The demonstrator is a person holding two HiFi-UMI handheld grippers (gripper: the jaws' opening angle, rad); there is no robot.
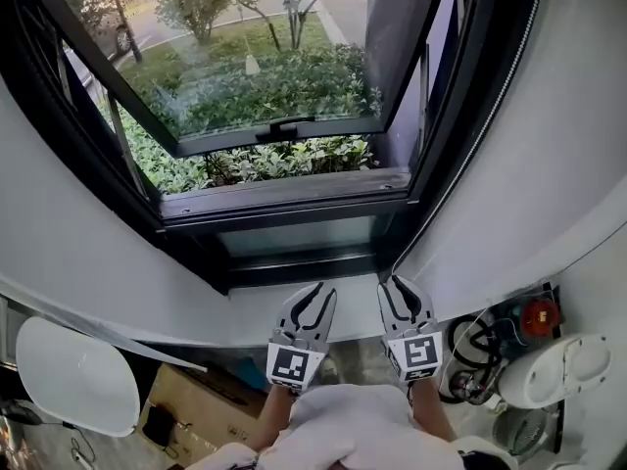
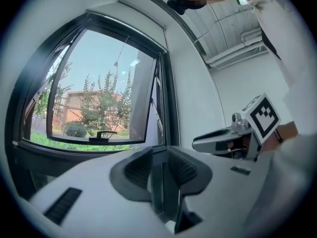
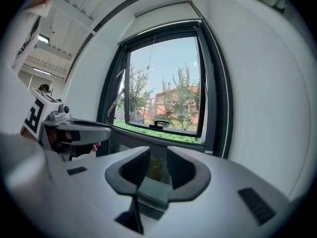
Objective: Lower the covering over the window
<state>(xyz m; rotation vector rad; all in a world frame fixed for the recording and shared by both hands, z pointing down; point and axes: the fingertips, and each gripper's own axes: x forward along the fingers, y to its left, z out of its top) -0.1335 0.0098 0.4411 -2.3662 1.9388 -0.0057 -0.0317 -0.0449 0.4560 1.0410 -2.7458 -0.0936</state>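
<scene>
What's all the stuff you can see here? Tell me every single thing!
window: one, dark frame, straight ahead, sash tipped open outward
window handle: one, black, bottom edge of the sash
blind casing: one, white, above the window
bead cord: one, white, down the window's right side
bushes: many, green, outside
walls: white, both sides of the window
round seat-like thing: one, white, lower left
cardboard box: one, brown, beside it
kettle-like pot: one, white, lower right
cables: black, coiled, beside the pot
left gripper: grey-white, jaws apart, empty
right gripper: grey-white, jaws apart, empty
</scene>
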